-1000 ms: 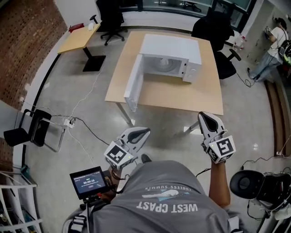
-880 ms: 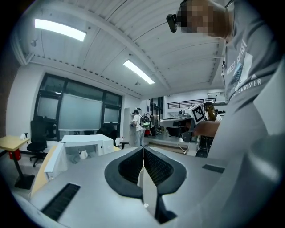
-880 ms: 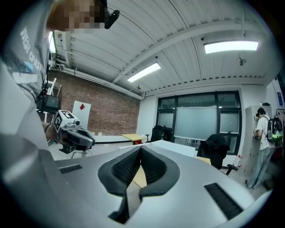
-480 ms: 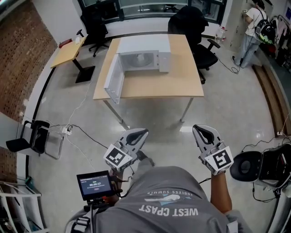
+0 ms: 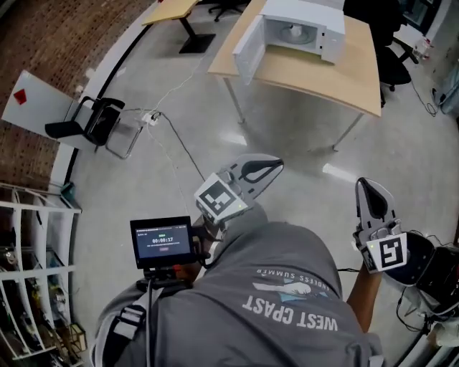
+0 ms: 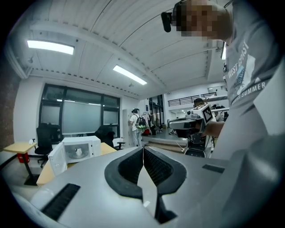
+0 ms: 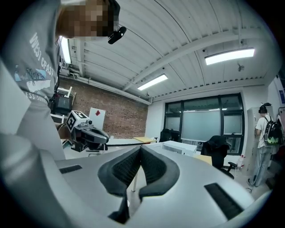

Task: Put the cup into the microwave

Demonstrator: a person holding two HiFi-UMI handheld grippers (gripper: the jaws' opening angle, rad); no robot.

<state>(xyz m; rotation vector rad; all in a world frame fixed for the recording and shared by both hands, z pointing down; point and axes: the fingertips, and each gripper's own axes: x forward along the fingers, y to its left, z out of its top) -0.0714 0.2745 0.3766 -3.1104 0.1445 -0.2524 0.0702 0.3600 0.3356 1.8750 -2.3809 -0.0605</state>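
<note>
1. The left gripper (image 6: pixel 143 149) has its jaws pressed together with nothing between them.
2. The right gripper (image 7: pixel 140 149) is closed the same way, pad against pad, and carries nothing.
3. In the head view both tools are held out in front of the person's grey shirt (image 5: pixel 287 301), over the bare floor (image 5: pixel 301 150), and well apart from the desk (image 5: pixel 323 75).
4. The microwave (image 5: pixel 305 21) stands toward the far edge of the desk.
5. Its door (image 5: pixel 247 46) hangs wide open, swung toward the desk's left edge.
6. The cup (image 6: pixel 78 152) sits inside the microwave, a small pale shape in the middle of the cavity.
7. A small screen (image 5: pixel 162 241) is mounted at the person's left side.
8. A black chair (image 5: pixel 97 122) stands on the floor near the brick wall (image 5: pixel 64 43), with cables (image 5: pixel 172 136) running past it.
9. A second person with a backpack (image 7: pixel 267 133) stands far off by the windows.
</note>
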